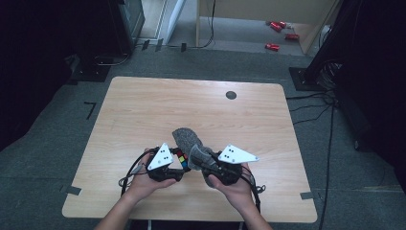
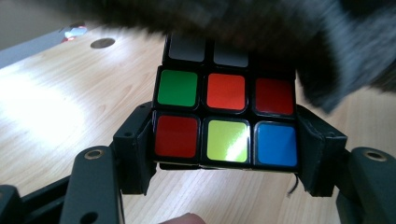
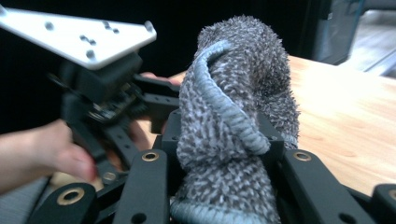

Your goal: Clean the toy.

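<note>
The left tool (image 2: pixel 226 140) is clamped on a Rubik's cube (image 2: pixel 226 121), held just above the wooden bench (image 1: pixel 143 115). The right tool (image 3: pixel 224 158) is clamped on a fuzzy grey cloth (image 3: pixel 238 107), which touches the cube's top

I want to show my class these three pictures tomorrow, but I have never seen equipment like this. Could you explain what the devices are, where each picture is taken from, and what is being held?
No robot here: a person holds a hand-operated two-jaw gripper in each hand over a wooden table. The high view looks down from above, the forearms coming in from the bottom. The other two pictures come from cameras riding on the grippers, looking along their black jaws.

The left gripper is shut on a colour-tile puzzle cube, a jaw on each side. The right gripper is shut on a bunched grey fuzzy cloth. In the high view the cloth sits against the cube, above the table. The white three-cornered plates are parts of the grippers.
</note>
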A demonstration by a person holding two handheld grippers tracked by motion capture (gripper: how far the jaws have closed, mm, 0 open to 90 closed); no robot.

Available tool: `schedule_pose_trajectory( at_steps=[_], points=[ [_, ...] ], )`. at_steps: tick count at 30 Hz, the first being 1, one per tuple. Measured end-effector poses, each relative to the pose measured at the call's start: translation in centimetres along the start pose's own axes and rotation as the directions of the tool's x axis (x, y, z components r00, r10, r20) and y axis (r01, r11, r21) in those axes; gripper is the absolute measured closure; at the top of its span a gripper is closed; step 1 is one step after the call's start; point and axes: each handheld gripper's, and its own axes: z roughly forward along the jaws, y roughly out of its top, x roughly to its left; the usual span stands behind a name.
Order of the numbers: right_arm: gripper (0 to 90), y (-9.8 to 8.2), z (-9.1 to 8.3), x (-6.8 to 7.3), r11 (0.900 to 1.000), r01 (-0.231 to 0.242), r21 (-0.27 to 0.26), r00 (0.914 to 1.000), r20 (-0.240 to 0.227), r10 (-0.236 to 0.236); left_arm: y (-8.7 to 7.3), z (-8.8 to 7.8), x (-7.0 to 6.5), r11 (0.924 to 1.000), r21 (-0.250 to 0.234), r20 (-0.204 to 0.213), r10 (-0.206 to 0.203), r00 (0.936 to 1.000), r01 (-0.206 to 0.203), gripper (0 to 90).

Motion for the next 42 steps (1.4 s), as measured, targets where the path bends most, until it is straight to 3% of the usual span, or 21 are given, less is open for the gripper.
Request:
schedule_pose_trajectory(
  at_steps=[2,5,7,10,13,15,18,22,24,27,28,31,33,35,38,42],
  points=[
    [66.0,-0.3,0.1,-0.3,1.0,-0.003,0.005,0.9999,0.015,0.003,0.1,-0.1,0.0,1.0,0.002,-0.003,0.008,1.0,-0.008,34.5],
    [65.9,-0.8,-0.1,-1.7,0.998,-0.069,0.006,0.9963,0.051,0.069,0.0,0.1,-0.1,0.9993,0.027,-0.022,0.026,0.9994,-0.025,34.5],
    [66.0,-0.8,-0.3,-1.8,0.999,-0.044,0.024,0.9945,0.096,0.041,0.0,0.3,-0.4,0.9981,0.04,-0.037,0.048,0.9982,-0.047,34.5],
    [65.9,-0.4,-0.1,-0.3,1.0,0.027,0.015,0.9978,0.06,-0.027,0.3,0.5,-1.0,0.9949,0.053,-0.06,0.089,0.9942,-0.086,34.5],
    [65.6,-0.3,0.9,1.8,0.989,0.137,0.057,0.9899,0.027,-0.139,0.5,0.5,-1.6,0.9905,0.064,-0.073,0.127,0.9893,-0.122,34.5],
    [65.7,-0.6,1.4,2.3,0.983,0.164,0.083,0.9859,0.019,-0.166,0.6,0.5,-1.7,0.9883,0.073,-0.078,0.14,0.9872,-0.134,34.6],
    [65.9,-0.7,1.2,1.6,0.986,0.148,0.078,0.9878,0.039,-0.151,0.6,0.5,-1.7,0.9879,0.078,-0.077,0.14,0.9872,-0.134,34.6],
    [64.3,-0.5,0.3,0.1,0.988,0.131,0.078,0.9756,0.167,-0.142,0.6,0.5,-1.6,0.9905,0.063,-0.068,0.126,0.9896,-0.122,34.6],
    [64.5,-0.5,0.0,-0.3,0.995,0.084,0.045,0.9857,0.142,-0.09,0.6,0.5,-1.5,0.9914,0.06,-0.065,0.12,0.9906,-0.116,34.6],
    [64.4,-0.5,0.3,0.9,0.989,0.144,0.04,0.9845,0.096,-0.147,0.5,0.5,-1.4,0.9912,0.062,-0.071,0.121,0.9901,-0.117,34.6],
    [64.3,-0.5,0.6,1.5,0.983,0.177,0.044,0.9797,0.089,-0.18,0.5,0.4,-1.4,0.9913,0.061,-0.072,0.121,0.9901,-0.117,34.6],
    [64.4,-0.7,1.2,2.8,0.959,0.271,0.085,0.9531,0.116,-0.279,0.5,0.3,-1.4,0.9917,0.058,-0.071,0.119,0.9904,-0.115,34.6],
    [65.2,-0.6,1.1,2.4,0.962,0.261,0.081,0.9562,0.115,-0.269,0.5,0.3,-1.3,0.9917,0.061,-0.074,0.117,0.9903,-0.113,34.7],
    [65.3,-0.6,0.7,1.4,0.97,0.229,0.085,0.9573,0.161,-0.24,0.5,0.3,-1.3,0.9921,0.058,-0.071,0.115,0.9908,-0.111,34.7],
    [65.1,-0.6,0.1,-0.3,0.99,0.132,0.055,0.9765,0.164,-0.14,0.5,0.4,-1.3,0.9916,0.061,-0.078,0.119,0.9898,-0.114,34.7],
    [65.6,-0.6,-0.3,-1.1,0.991,0.117,0.058,0.9663,0.224,-0.127,0.4,0.3,-1.1,0.9945,0.04,-0.067,0.099,0.9928,-0.096,34.7]
  ],
)
